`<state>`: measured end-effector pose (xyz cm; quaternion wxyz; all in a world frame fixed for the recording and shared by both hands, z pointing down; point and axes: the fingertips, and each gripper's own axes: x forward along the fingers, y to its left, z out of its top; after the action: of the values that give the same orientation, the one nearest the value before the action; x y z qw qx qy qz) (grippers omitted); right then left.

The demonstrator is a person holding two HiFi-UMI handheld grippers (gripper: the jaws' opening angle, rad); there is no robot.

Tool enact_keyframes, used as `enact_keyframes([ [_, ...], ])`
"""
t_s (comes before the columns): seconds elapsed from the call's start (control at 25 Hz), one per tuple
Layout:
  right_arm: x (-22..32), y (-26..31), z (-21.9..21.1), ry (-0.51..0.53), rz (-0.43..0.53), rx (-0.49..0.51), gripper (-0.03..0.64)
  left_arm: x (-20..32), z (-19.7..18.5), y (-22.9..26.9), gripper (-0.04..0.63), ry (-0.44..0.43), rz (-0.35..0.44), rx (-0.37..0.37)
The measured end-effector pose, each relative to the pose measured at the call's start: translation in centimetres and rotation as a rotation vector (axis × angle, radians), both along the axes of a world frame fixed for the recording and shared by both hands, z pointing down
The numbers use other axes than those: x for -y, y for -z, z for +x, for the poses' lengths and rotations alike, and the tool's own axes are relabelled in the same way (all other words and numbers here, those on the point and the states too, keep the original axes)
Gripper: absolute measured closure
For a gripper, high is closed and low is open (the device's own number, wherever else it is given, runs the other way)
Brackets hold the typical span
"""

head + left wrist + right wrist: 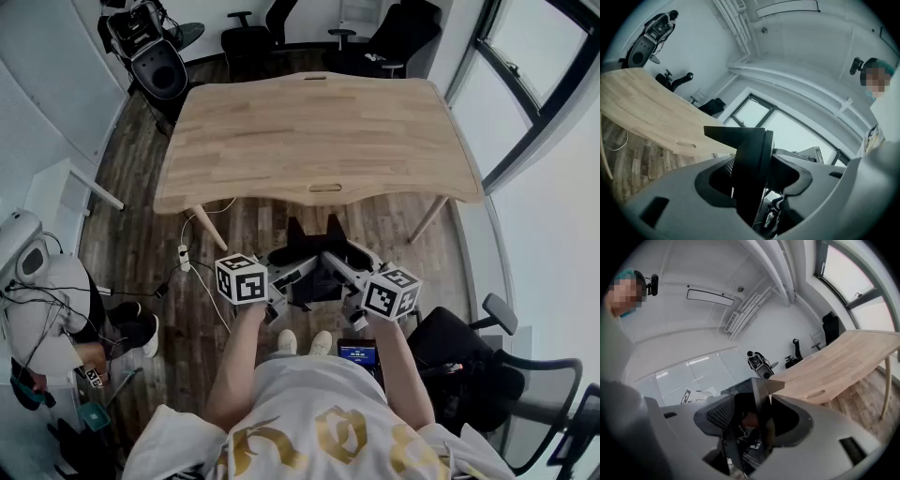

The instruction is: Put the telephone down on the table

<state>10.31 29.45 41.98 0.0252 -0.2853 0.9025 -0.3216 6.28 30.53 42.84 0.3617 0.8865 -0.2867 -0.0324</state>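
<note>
Person's forearms reach forward, one hand-held gripper in each hand. Left hand-held gripper (292,278) and right hand-held gripper (343,278) point toward each other, both close to level, with the black telephone (317,285) between them. In the left gripper view the left hand-held gripper (754,174) has both jaws pinching the telephone (751,157), which stands edge-on between the pads. It is the same in the right gripper view: the right hand-held gripper (751,422) is clamped on the telephone (760,401) with the jaws set wide. The telephone is in the air above the wood floor (141,197), just short of the desk's near edge and not touching the desk (319,141). The person's shoes (305,342) are below the grippers. A black office chair (487,375) is near the person on the right. Beyond the desk's far edge are more black chairs (394,42), and a window (534,66) is off its right edge.
</note>
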Motion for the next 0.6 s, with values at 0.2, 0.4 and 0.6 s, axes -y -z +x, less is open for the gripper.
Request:
enact_keyframes([
  [0.2,0.0,0.2,0.5,-0.003,0.001,0.002,0.388,0.0,0.5,0.2,0.377,-0.002,-0.001,0.001],
  [0.4,0.0,0.2,1.0,0.001,0.007,0.004,0.387,0.0,1.0,0.1,0.377,0.001,-0.001,0.003],
  [0.6,0.0,0.1,1.3,-0.001,0.002,0.007,0.387,0.0,1.3,0.1,0.377,0.002,0.001,0.004],
])
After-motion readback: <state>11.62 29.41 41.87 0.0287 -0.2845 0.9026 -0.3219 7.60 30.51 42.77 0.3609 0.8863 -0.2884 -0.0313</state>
